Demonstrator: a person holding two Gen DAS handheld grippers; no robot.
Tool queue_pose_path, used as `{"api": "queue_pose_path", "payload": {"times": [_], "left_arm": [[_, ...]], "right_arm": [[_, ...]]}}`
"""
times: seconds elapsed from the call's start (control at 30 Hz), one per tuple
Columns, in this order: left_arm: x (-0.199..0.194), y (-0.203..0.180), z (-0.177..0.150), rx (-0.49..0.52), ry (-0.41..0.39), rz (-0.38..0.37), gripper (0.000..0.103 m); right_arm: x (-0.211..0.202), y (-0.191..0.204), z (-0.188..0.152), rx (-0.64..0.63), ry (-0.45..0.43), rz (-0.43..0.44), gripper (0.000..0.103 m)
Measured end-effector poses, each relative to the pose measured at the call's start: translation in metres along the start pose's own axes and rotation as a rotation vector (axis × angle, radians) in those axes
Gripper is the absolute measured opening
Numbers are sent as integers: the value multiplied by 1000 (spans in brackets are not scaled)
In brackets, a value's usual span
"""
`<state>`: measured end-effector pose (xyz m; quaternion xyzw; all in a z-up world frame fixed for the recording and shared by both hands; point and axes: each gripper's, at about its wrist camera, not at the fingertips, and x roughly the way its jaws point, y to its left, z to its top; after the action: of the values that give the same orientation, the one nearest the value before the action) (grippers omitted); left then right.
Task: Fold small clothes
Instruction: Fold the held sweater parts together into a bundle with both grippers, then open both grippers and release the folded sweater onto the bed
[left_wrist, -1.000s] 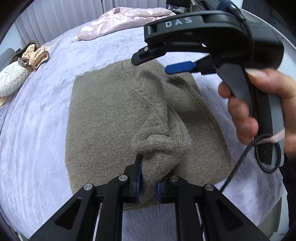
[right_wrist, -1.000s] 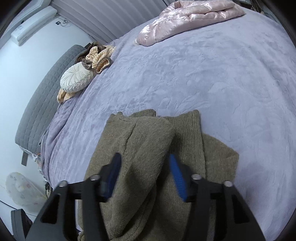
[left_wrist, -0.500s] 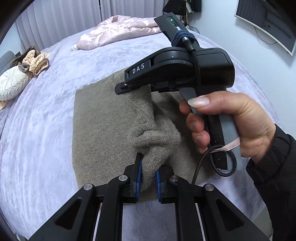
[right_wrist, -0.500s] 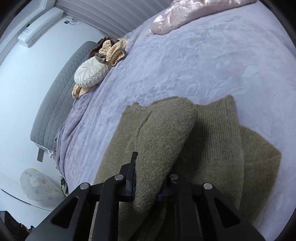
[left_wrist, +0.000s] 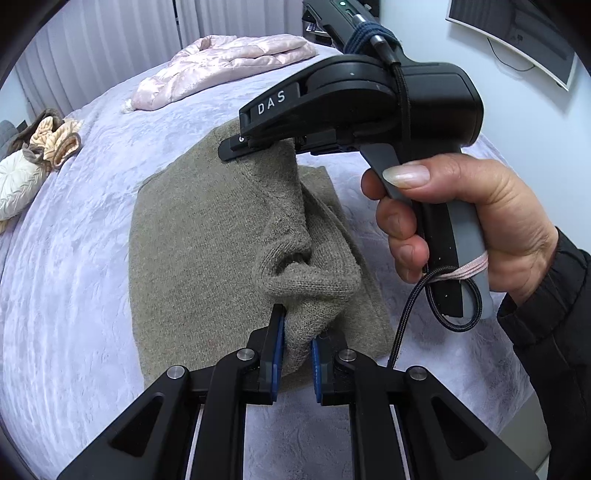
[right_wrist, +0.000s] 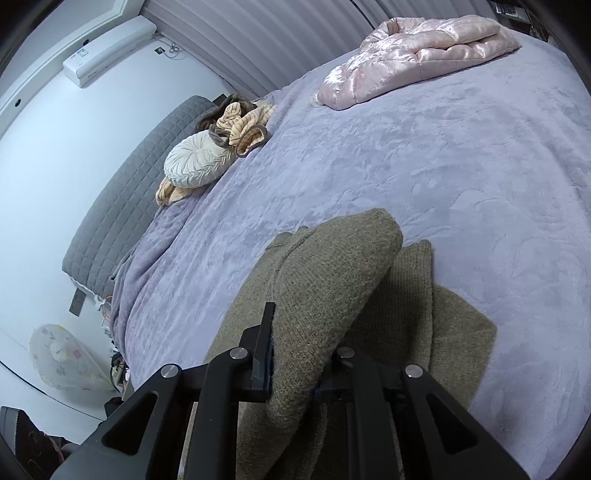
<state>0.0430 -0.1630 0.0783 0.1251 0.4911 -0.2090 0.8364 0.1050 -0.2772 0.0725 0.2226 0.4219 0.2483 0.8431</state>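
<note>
Two grippers, mine: left gripper and right gripper each clamp a lifted fold of the olive sweater between their fingers.

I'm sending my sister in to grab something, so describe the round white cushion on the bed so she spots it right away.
Start at the lavender bedspread and go to the edge by the grey quilted headboard. The round white cushion lies there among ruffled tan-and-brown fabric pieces. It alone is a pale disc, with pleats radiating from a centre button.
</note>
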Motion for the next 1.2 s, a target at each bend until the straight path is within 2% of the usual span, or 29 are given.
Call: {"api": "queue_pose_path", "payload": {"times": [0.23, 0.4, 0.57, 0.67, 0.83, 0.93, 1.0, 1.03, 1.13, 1.2], "left_arm": [[4, -13, -7, 27, 15, 0, 14], [19, -16, -10, 52, 60, 4, 14], [46, -11, -21, 67, 146, 24, 14], [42, -14, -26, 98, 125, 37, 14], [38, -22, -25, 110, 101, 39, 14], [40, -19, -31, 95, 118, 34, 14], [40, -10, -33, 62, 130, -20, 14], [36, -5, -34, 51, 130, -52, 15], [23, 11, -39, 24, 146, -156, 15], [14, 23, -46, 11, 159, -189, 15]], "right_arm": [[-13, -9, -5, 4, -29, 2, 16], [-12, -32, -14, 73, -35, 5, 16], [13, -55, -31, 138, 43, -60, 16], [9, -64, -34, 174, 9, -22, 16], [-11, -46, -27, 132, -51, -13, 16], [-9, -49, -23, 138, -22, -26, 17], [1, -60, -28, 174, 37, -63, 26], [4, -65, -34, 198, 46, -80, 40], [-12, -73, -42, 255, -7, -45, 42], [-31, -69, -48, 253, -45, -90, 53]]}}
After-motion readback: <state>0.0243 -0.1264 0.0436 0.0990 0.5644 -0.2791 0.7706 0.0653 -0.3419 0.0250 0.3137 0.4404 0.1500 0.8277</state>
